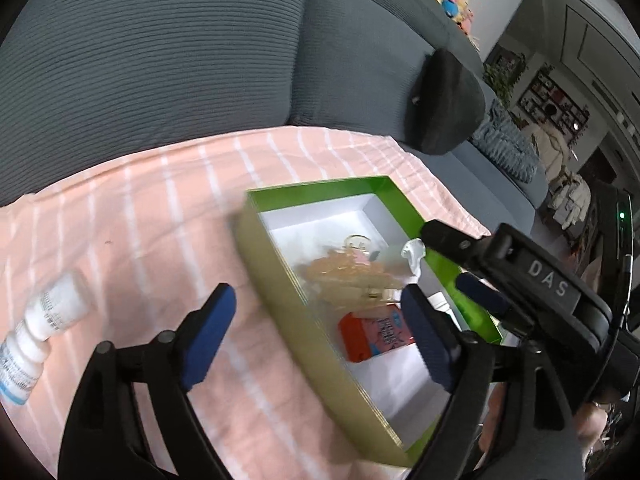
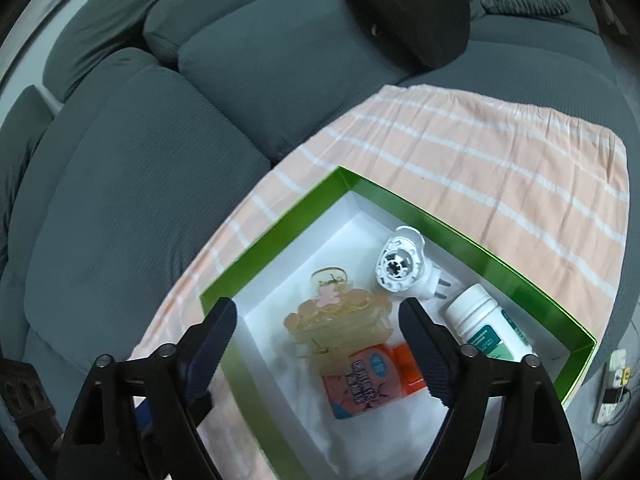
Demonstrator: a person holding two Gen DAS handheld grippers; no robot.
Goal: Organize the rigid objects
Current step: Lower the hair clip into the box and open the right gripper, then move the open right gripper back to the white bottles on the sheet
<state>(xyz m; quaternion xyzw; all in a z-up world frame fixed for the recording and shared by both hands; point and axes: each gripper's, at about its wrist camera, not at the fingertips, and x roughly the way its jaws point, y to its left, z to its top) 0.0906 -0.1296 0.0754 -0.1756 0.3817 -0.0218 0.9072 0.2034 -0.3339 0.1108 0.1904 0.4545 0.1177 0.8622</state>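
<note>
Right wrist view: the right gripper (image 2: 318, 320) hangs spread and empty above the green box (image 2: 500, 276), where a white pill bottle (image 2: 486, 328) lies on its side, cap toward the plug-in device (image 2: 404, 262). The left gripper (image 1: 318, 320) gapes empty too; on the striped cloth (image 1: 152, 208) a spray bottle (image 1: 38, 334) lies slantwise, nozzle end toward the box.

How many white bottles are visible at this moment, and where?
2. One white bottle with a teal label lies inside the green box, at its right side. The other bottle lies on the pink striped cloth, outside the box. More may be hidden.
</note>
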